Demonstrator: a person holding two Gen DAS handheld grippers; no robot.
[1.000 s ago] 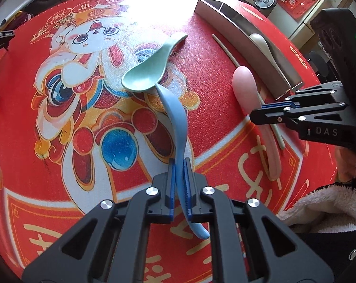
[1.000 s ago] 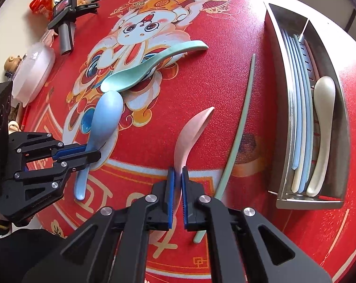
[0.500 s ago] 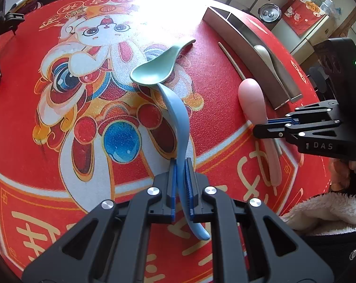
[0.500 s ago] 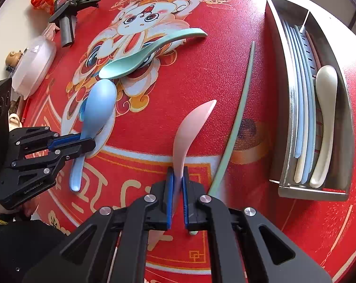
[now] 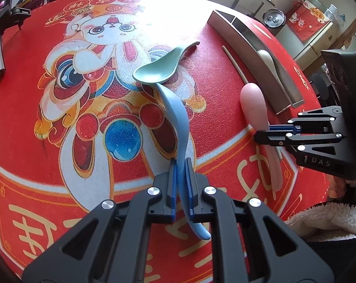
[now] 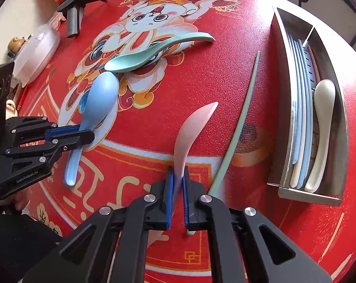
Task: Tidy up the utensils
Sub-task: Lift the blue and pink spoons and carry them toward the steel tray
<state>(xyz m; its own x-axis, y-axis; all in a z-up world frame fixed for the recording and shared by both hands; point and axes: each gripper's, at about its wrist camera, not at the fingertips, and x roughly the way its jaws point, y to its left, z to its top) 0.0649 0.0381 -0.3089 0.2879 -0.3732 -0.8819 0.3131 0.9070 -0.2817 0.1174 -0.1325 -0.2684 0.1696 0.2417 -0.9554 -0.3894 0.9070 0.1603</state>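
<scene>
Over red printed worktop: my left tongs clamped on pale blue plastic spoon, right tongs on pink plastic spoon. Both spoons risen since a second ago, clear for carrying to steel compartment tray at right.

A round table wears a red cloth printed with a cartoon rabbit. Ahead of the right jaws and off to their left a green spoon lies across the rabbit, its bowl just beside the bowl of a blue spoon held over the cloth. Just right of those jaws a single pale green chopstick runs away from them. Further right stands a metal tray holding a cream spoon and chopsticks. Far left, past the cloth's edge, lies a clear plastic container.
</scene>
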